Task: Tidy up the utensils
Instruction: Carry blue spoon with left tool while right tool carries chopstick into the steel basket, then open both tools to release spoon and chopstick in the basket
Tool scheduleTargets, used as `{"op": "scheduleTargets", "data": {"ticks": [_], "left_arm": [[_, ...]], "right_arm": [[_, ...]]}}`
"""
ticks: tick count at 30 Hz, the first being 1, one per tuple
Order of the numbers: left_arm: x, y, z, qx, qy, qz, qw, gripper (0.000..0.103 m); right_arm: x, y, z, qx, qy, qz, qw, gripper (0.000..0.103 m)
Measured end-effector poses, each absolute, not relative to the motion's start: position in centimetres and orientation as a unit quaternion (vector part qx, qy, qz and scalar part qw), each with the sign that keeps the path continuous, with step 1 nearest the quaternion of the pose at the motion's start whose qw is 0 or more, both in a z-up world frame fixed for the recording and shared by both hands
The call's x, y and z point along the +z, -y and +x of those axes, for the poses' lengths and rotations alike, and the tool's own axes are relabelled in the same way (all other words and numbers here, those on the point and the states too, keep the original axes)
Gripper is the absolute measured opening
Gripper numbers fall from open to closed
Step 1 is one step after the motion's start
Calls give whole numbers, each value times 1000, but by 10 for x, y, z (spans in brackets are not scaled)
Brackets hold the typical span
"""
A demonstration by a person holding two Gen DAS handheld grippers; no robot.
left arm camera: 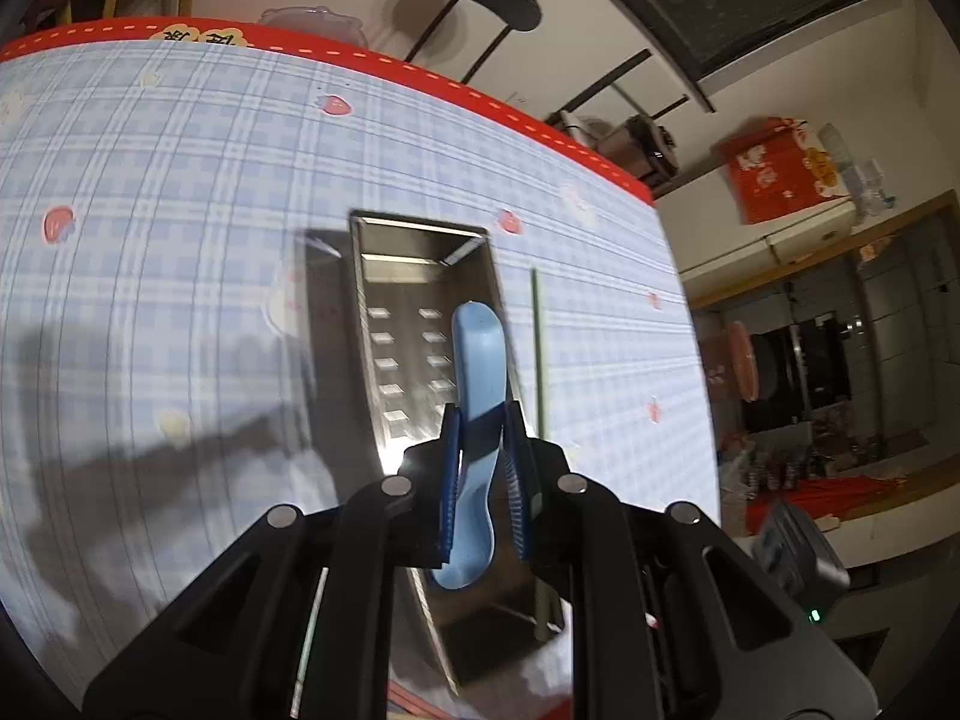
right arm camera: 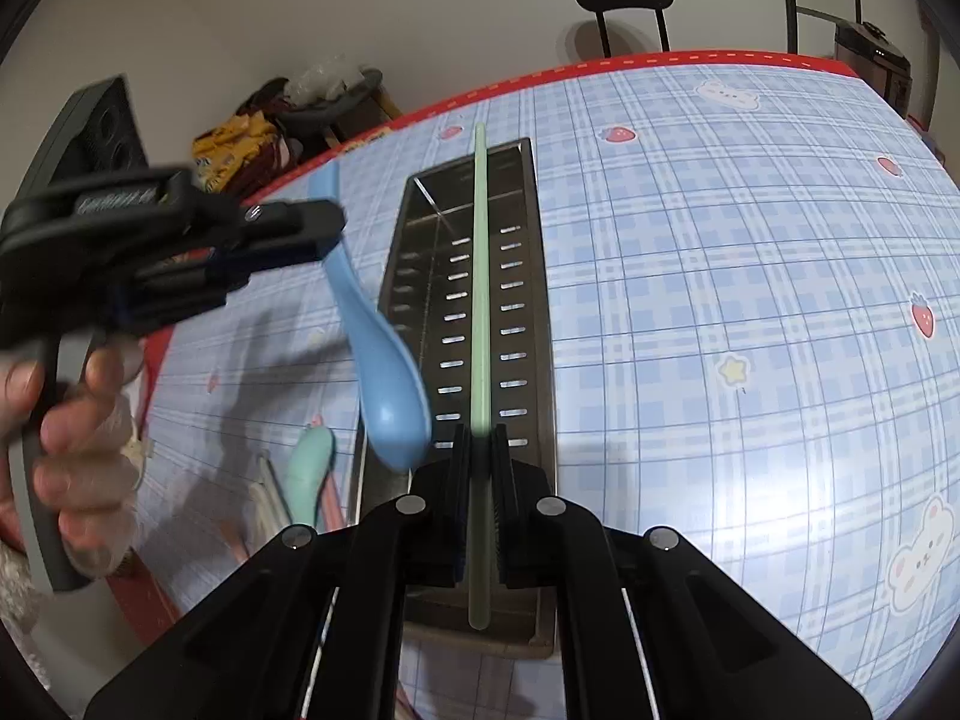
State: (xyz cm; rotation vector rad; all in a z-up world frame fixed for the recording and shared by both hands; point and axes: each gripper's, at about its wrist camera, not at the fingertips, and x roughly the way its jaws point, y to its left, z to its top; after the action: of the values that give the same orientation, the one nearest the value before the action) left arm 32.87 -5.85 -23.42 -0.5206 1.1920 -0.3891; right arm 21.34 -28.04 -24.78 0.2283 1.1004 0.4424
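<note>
Left gripper: jaws clamped on the handle of a blue spoon, bowl end nearest the camera, handle tip pointing away over the metal tray.
Right gripper: jaws pinched tight on a pale green chopstick, which runs lengthwise above the tray.
Surface: table under a blue-and-white plaid cloth with red border, strawberry, star and bear prints; grippers throw dark shadows on its left part.
Room: pale wall behind; black round-seat stool past the far table edge; right of the table in the left wrist view, shelves with a red-and-yellow box and dark kitchen clutter.
Tray: long, narrow, stainless, two rows of slots in its floor, lying on the cloth, long axis running away from both cameras.
Other things: green spoon plus some pale and pink sticks lie on the cloth left of the tray's near end; blurred, count cannot be told.
In the way: in the right wrist view the blue spoon's bowl overlaps the tray's left rim; the left gripper body and the person's hand cover the table's left edge.
Right wrist view only: hand on the left gripper handle, green spoon, yellow-and-dark heap on a stand by the wall.
Left wrist view only: the shelves and kitchen side; the chopstick seen as a thin line just right of the tray.
</note>
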Motion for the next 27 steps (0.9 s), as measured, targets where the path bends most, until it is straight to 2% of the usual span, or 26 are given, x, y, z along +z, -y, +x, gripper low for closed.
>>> {"op": "scheduleTargets", "data": {"ticks": [13,18,19,21,22,23,24,25,27], "left_arm": [[-263,63,379,-151,-568,-222,778,17],[-245,58,379,-150,-543,-217,797,45],[-241,56,377,-149,-539,-214,801,48],[-227,52,370,-144,-525,-204,814,62],[-222,50,366,-143,-520,-200,818,64],[-217,46,362,-141,-514,-196,823,77],[-210,43,355,-134,-507,-187,831,89],[-204,41,349,-128,-500,-181,837,91],[-194,36,338,-123,-491,-170,845,94]], "right_arm": [[-257,265,224,191,-538,84,817,7],[-252,266,226,190,-536,87,818,11],[-249,267,225,191,-534,86,819,14],[-242,268,221,192,-526,83,825,37],[-238,270,219,193,-522,82,827,50],[-233,271,216,194,-516,80,831,55],[-229,272,213,196,-511,76,834,66],[-226,273,210,196,-508,73,836,79],[-220,275,204,197,-500,69,841,91]]}}
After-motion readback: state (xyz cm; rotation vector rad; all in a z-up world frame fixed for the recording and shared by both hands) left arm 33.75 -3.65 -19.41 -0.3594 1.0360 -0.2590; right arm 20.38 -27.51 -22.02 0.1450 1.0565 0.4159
